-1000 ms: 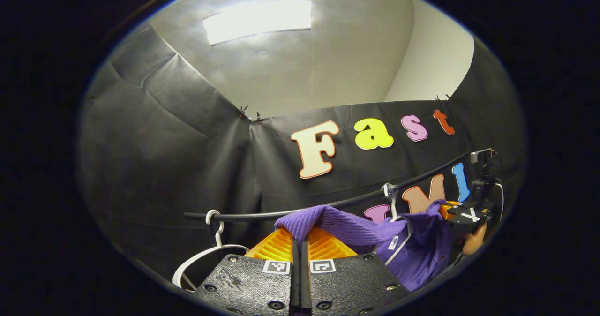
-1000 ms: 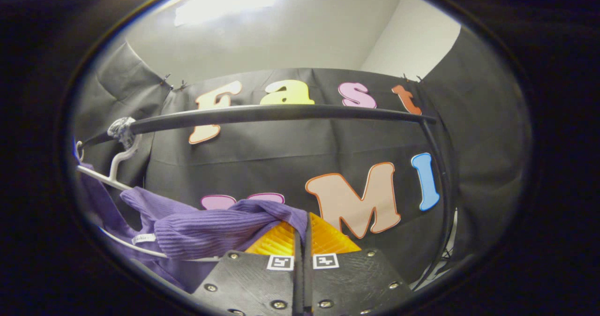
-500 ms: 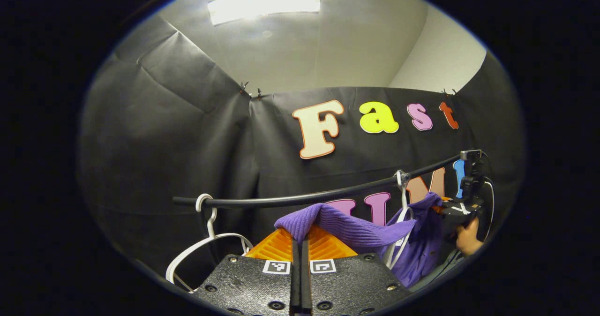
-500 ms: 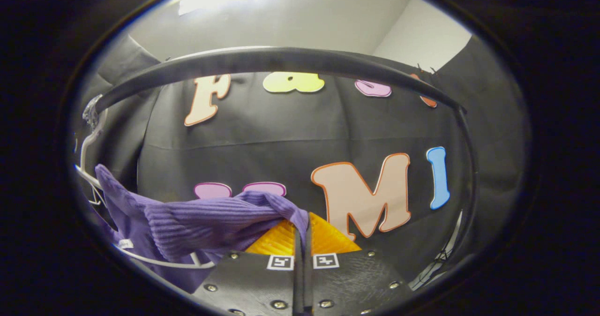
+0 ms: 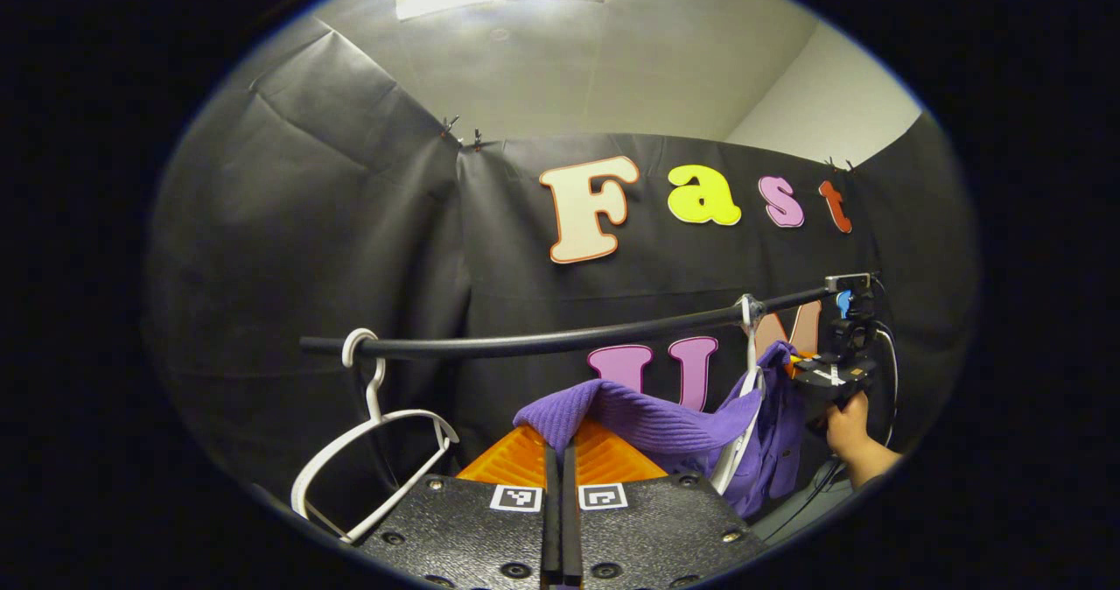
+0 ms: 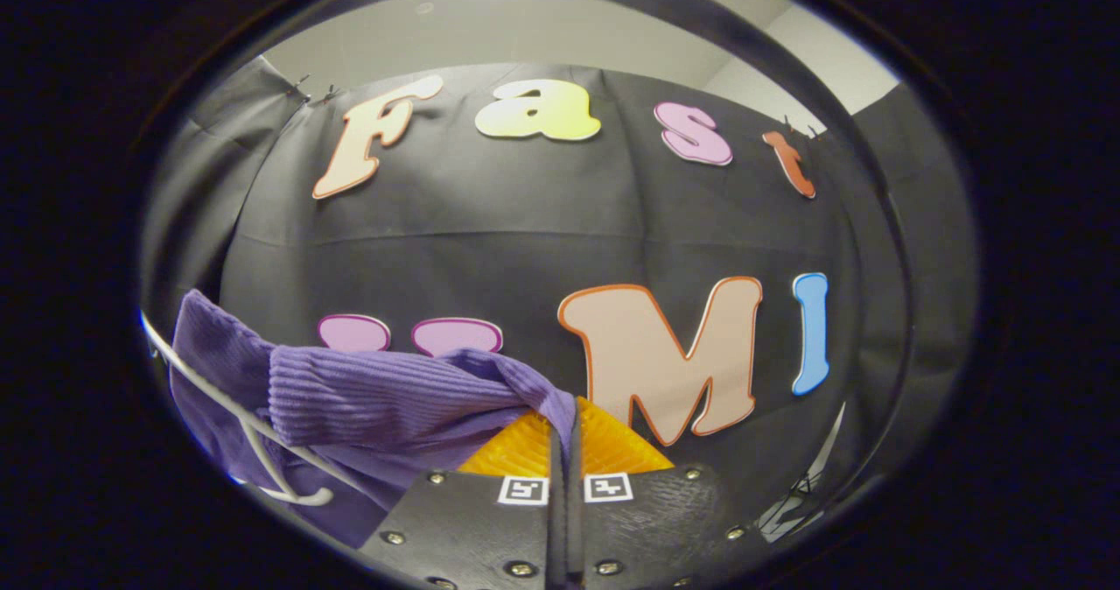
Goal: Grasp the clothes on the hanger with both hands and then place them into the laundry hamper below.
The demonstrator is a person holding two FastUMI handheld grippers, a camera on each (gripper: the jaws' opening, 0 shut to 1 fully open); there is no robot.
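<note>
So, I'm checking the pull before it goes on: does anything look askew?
Yes. The purple garment is stretched between both shut grippers, and its white hanger hangs tilted with cloth still draped over it. The empty hanger looks normal.

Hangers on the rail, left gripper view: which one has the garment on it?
The right-hand white hanger, draped with the purple garment. The left-hand hanger on the black rail hangs bare.

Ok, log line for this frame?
stage: pulling off hanger | left gripper: shut on purple sweater | right gripper: shut on purple sweater | white hanger: on rail
</note>
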